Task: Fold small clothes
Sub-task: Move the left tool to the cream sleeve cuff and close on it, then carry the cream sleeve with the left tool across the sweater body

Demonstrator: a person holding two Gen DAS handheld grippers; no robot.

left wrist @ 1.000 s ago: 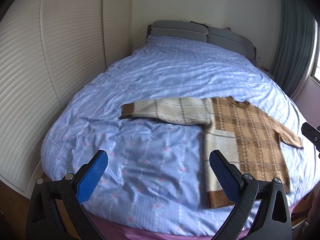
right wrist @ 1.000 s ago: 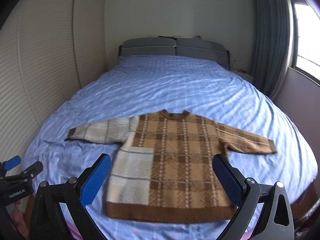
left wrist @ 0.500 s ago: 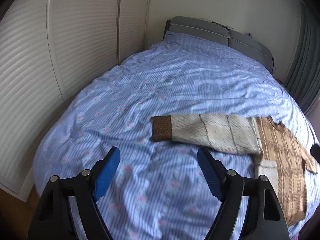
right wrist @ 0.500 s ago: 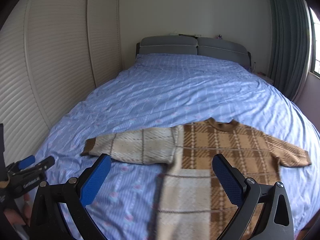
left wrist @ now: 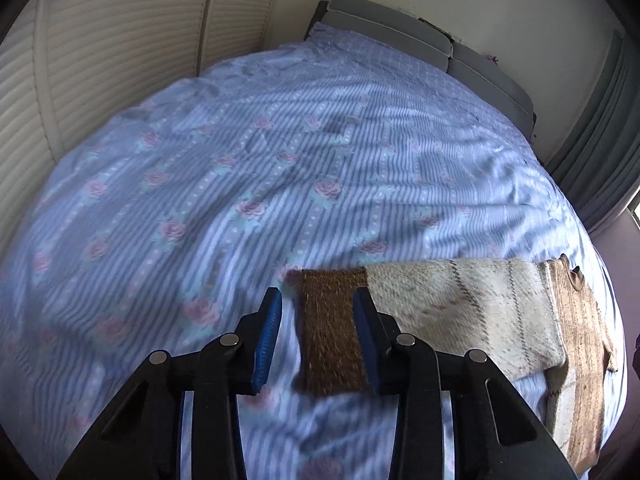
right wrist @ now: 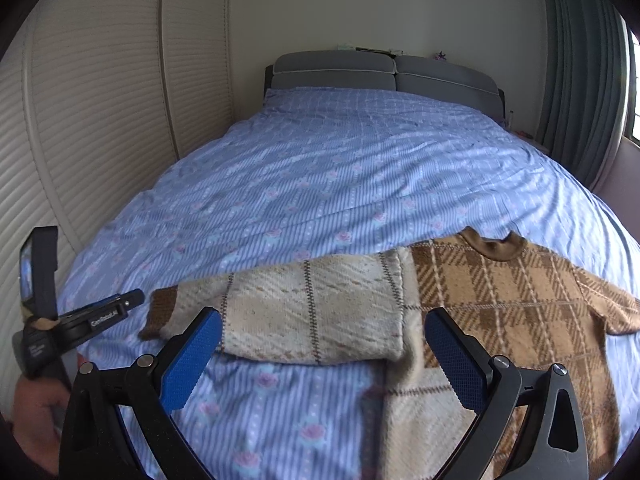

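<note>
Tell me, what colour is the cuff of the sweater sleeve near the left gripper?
Brown: the cuff, shown best in the left wrist view.

Bed (right wrist: 360,152), blue floral cover; plaid sweater (right wrist: 500,304) flat on it.

Black left gripper (left wrist: 316,332) frame, silver screws, blue textured jaws.

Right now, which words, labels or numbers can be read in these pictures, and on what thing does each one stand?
"GenRobot.AI": white label on the black arm of the left tongs, seen from the right wrist view; small but readable.
Grey print on the black body lower on the same tool: too small and blurred to read.
Sweater, bedcover, wardrobe doors and right tongs: no text.
</note>
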